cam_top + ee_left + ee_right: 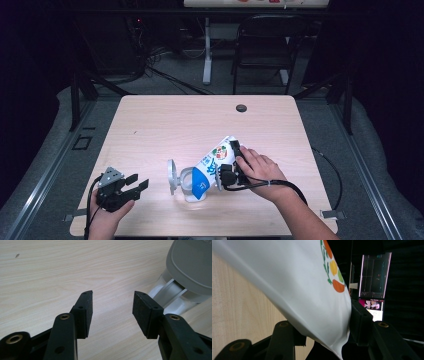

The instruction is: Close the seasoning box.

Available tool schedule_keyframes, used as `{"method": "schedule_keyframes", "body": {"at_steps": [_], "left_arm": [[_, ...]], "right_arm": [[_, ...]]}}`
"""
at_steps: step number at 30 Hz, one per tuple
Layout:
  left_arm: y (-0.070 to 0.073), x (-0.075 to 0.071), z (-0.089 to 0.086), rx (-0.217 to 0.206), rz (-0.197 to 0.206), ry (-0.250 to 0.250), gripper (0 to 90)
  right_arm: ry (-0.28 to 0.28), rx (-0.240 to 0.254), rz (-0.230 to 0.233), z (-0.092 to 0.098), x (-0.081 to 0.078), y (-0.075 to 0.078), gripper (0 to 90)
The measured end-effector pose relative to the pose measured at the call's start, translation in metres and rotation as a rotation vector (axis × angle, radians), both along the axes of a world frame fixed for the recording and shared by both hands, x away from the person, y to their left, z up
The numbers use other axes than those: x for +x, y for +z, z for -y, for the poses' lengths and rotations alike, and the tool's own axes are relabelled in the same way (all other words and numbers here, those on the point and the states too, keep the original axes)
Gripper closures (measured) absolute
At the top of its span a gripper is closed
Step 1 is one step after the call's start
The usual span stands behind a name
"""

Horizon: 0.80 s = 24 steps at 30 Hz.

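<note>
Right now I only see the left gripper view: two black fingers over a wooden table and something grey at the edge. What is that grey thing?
Observer: From above, it is the flipped-open lid of a small clear container.
Operator: Is anything going into the container?
Observer: A white and blue pouch leans over it, tilted, with its lower end at the container's mouth.
Operator: What keeps the pouch up?
Observer: The right gripper does. In the right gripper view its fingers press the pouch from both sides.
</note>
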<state>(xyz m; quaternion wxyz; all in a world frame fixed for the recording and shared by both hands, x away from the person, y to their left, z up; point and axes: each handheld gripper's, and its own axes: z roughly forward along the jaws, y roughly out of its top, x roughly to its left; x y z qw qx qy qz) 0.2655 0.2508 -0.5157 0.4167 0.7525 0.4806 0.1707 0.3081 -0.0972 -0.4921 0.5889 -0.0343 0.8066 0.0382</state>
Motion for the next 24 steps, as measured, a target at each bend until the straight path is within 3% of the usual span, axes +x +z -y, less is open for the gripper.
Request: {"method": "schedule_keyframes", "body": {"at_steps": [16,17,19,24], "left_arm": [[0.0004,0.0001,-0.0005,0.005,-0.004,-0.003,51.3],[0.0004,0.0001,-0.0006,0.005,-0.004,-0.003,51.2],[0.0004,0.0001,-0.0006,0.006,-0.003,-0.003,51.3],[0.0004,0.0000,-0.0005,0.005,-0.003,-0.003,51.3]], "right_arm": [[0.018,0.008,0.007,0.0007,0.0005,-0.0008,55.2],[0.001,-0.020,0.018,-0.0002,-0.0012,0.0013,55.2],[0.019,0.005,0.011,0.0005,0.0003,-0.0004,55.3],[0.011,-0.005,0.009,0.0002,-0.0005,0.0004,55.3]]}}
